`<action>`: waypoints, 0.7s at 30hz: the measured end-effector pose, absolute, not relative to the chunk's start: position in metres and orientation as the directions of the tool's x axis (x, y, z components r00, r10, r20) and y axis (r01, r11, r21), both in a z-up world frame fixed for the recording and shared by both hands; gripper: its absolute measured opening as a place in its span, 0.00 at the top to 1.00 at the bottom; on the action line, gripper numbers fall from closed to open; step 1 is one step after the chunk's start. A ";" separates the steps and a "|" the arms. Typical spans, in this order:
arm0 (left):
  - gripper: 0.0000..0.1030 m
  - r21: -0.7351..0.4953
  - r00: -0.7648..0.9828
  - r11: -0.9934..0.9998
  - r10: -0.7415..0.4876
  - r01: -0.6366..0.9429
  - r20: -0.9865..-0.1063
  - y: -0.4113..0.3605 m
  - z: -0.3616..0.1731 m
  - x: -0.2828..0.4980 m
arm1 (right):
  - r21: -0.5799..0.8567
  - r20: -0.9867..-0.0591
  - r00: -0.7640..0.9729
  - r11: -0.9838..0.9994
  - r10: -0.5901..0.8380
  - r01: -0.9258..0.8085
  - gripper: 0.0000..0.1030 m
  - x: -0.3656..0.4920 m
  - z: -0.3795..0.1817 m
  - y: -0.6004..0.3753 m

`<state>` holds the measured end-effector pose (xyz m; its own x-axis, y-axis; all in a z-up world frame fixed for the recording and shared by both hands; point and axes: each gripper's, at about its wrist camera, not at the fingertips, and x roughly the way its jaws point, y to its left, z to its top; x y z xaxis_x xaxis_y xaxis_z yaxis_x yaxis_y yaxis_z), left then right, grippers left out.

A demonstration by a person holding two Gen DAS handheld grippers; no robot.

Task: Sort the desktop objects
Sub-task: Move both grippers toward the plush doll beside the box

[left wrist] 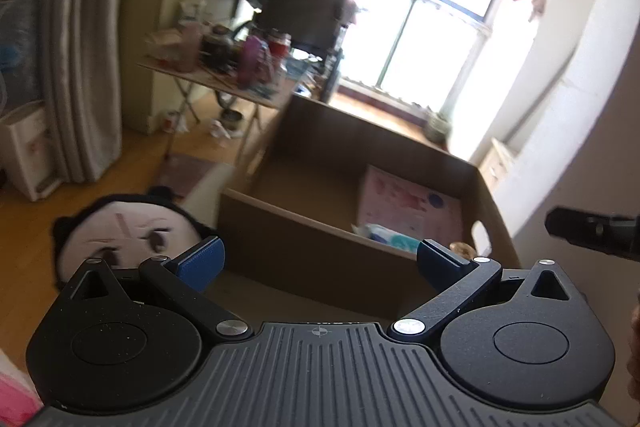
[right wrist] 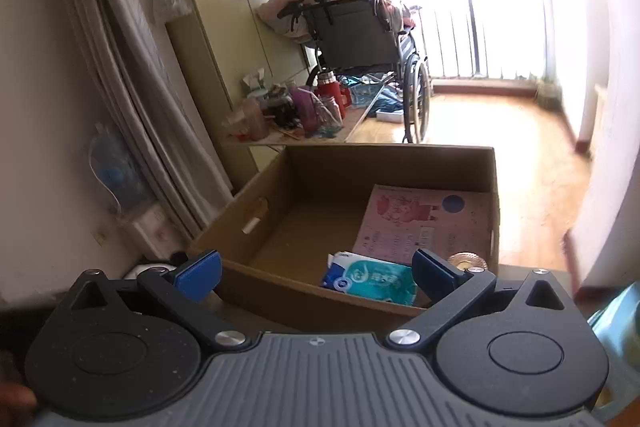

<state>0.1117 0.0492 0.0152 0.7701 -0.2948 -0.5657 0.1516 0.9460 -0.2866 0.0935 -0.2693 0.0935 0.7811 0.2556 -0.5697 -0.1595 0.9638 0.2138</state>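
An open cardboard box (left wrist: 304,227) (right wrist: 280,291) stands in front of both grippers. Inside lie a pink booklet (left wrist: 412,207) (right wrist: 424,223), a teal tissue pack (left wrist: 388,237) (right wrist: 372,277) and a small round gold object (left wrist: 460,249) (right wrist: 464,259). A round plush face toy (left wrist: 128,231) lies left of the box. My left gripper (left wrist: 320,259) is open and empty, just short of the box's near wall. My right gripper (right wrist: 316,273) is open and empty above the near wall.
A folding table (left wrist: 224,83) (right wrist: 356,123) crowded with bottles and jars stands behind the box. A wheelchair (right wrist: 360,35) piled with things is by the window. A curtain (left wrist: 76,67) hangs at left. A pale green object (right wrist: 618,331) sits at the right edge.
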 end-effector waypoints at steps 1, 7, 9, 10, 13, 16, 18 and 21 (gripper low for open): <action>0.00 -0.274 0.781 0.952 -0.273 0.136 -0.561 0.053 0.016 0.110 | 0.192 -0.577 0.782 0.969 0.238 -0.154 0.00 0.093 0.094 -0.265; 0.00 -0.175 0.832 0.984 -0.126 0.035 -0.541 0.076 0.023 0.096 | 0.037 -0.599 0.789 0.989 0.135 -0.142 0.00 0.084 0.092 -0.234; 0.00 -0.135 0.843 0.991 -0.074 0.002 -0.532 0.084 0.025 0.093 | -0.016 -0.589 0.800 0.988 0.117 -0.156 0.00 0.079 0.093 -0.221; 0.00 -0.114 0.849 0.993 -0.051 -0.012 -0.527 0.087 0.025 0.090 | -0.042 -0.583 0.805 0.986 0.110 -0.164 0.00 0.077 0.093 -0.214; 0.00 -0.055 0.858 0.997 0.014 -0.050 -0.513 0.097 0.025 0.085 | -0.113 -0.559 0.825 0.977 0.089 -0.183 0.00 0.074 0.091 -0.193; 0.00 -0.003 0.854 0.996 0.075 -0.089 -0.515 0.108 0.022 0.083 | -0.178 -0.537 0.840 0.965 0.071 -0.195 0.00 0.072 0.088 -0.172; 0.00 0.025 0.849 0.993 0.111 -0.115 -0.517 0.116 0.018 0.081 | -0.195 -0.527 0.847 0.959 0.077 -0.208 0.00 0.072 0.087 -0.159; 0.00 0.052 0.835 0.988 0.150 -0.144 -0.530 0.129 0.013 0.079 | -0.186 -0.529 0.842 0.954 0.105 -0.235 0.00 0.075 0.083 -0.142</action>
<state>0.0788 0.1286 0.0134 0.8349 0.1497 -0.5296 -0.1444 0.9882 0.0517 0.0748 -0.1425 0.0834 0.8422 0.1050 -0.5288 -0.2354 0.9540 -0.1856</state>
